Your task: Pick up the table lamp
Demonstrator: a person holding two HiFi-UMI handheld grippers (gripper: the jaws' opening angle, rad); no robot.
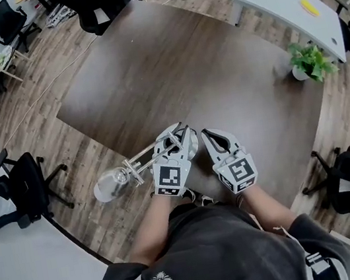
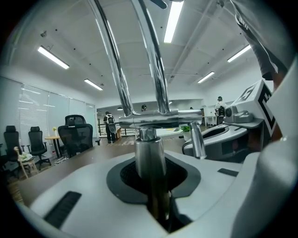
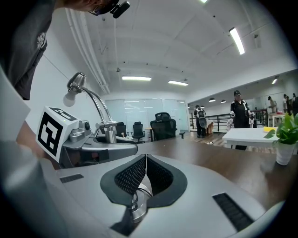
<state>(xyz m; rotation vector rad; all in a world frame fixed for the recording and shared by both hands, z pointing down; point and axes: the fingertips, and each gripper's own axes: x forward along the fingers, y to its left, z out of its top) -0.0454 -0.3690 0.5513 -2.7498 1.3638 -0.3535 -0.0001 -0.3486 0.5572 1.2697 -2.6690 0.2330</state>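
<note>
Right now the left tool (image 1: 176, 137) is clamped on the chrome stem of the table lamp (image 1: 137, 165). The lamp's rounded head sits out at 8 o'clock from that tool. Just beside it, at the near edge of the dark counter (image 1: 182, 67), the right tool (image 1: 213, 137) is closed on nothing.
</note>
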